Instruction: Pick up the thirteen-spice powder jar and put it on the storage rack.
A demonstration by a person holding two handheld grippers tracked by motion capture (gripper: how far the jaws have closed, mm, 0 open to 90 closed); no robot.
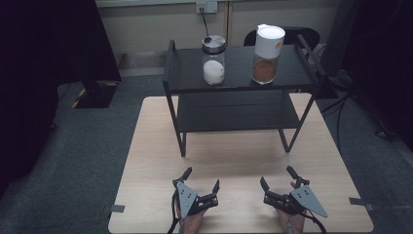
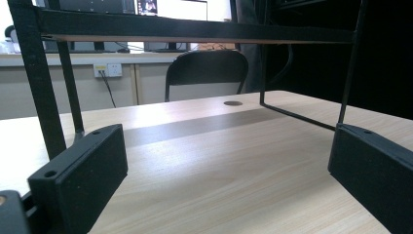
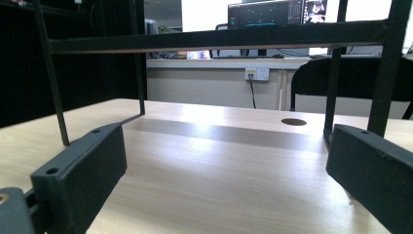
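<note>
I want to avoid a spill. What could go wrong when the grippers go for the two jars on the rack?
1. The white-powder jar and brown-powder jar stand tall on the black rack's top shelf; a nudge may topple them.
2. The brown-powder jar sits near the shelf's front edge and could fall off.

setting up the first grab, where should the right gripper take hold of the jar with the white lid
Grip the jar with the white lid on its clear glass body, below the wide lid, coming level from the front. It stands upright at the black shelf top's front edge, and the right gripper is open, directly before it.
</note>
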